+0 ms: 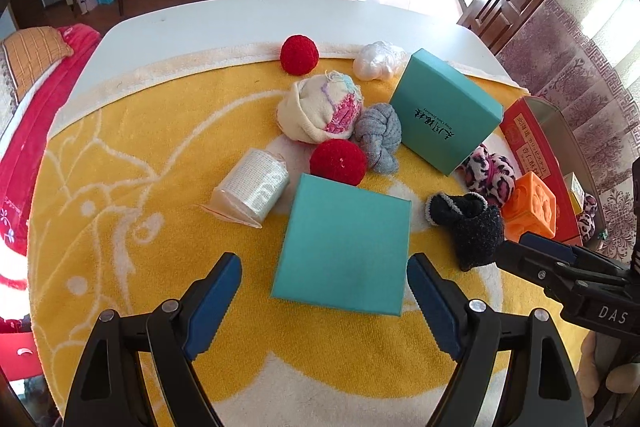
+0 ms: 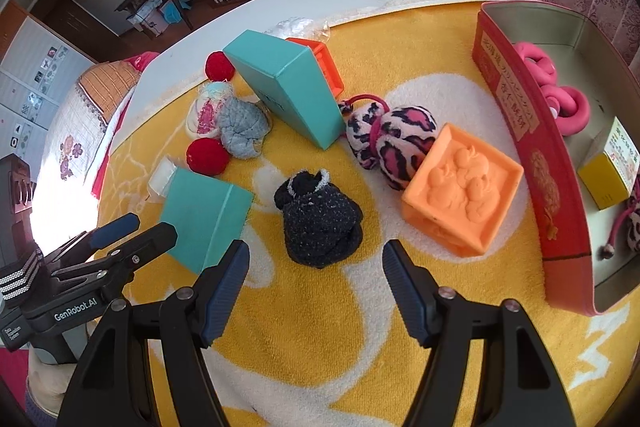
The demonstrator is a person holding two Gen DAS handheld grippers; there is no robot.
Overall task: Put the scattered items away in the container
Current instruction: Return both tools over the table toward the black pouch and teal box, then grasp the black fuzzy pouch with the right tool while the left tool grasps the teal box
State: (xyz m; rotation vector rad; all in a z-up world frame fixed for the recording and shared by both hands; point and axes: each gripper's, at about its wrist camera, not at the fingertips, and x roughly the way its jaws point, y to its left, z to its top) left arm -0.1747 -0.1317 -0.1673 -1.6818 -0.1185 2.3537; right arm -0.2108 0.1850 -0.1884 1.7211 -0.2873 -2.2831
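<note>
The left gripper [image 1: 324, 291] hangs wide open and empty over the towel [image 1: 132, 163], its fingers straddling the near end of a teal box [image 1: 344, 247] that lies flat just ahead. The box looks like light, stiff card with smooth faces; the pads would likely slip on a flat top, so the sound hold is across two opposite side walls, squeezed gently so the card does not buckle. Whether it is a lid or a full box cannot be told.

The right gripper [image 2: 316, 275] is also spread wide with nothing in it. Straight ahead of its fingers, close by, sits a black sock ball [image 2: 320, 223]: soft, light, springy, not fragile. It should compress under the pads, so a deep bite across its middle would hold better than a pinch on the loose cuff. Ahead and to the right lies an orange block [image 2: 460, 195], seemingly a soft moulded toy, best taken across two flat sides. Beyond it is a leopard pouch [image 2: 392, 139], plush and limp, with a cord.

The tin [image 2: 516, 131] stands far right of this gripper, open-topped, already holding a pink ring toy [image 2: 560, 95] and a yellow carton [image 2: 604, 183]. Further ahead on the left lie two red balls [image 2: 206, 155], a grey sock [image 2: 242, 127] and a second teal box [image 2: 288, 87], tilted.
</note>
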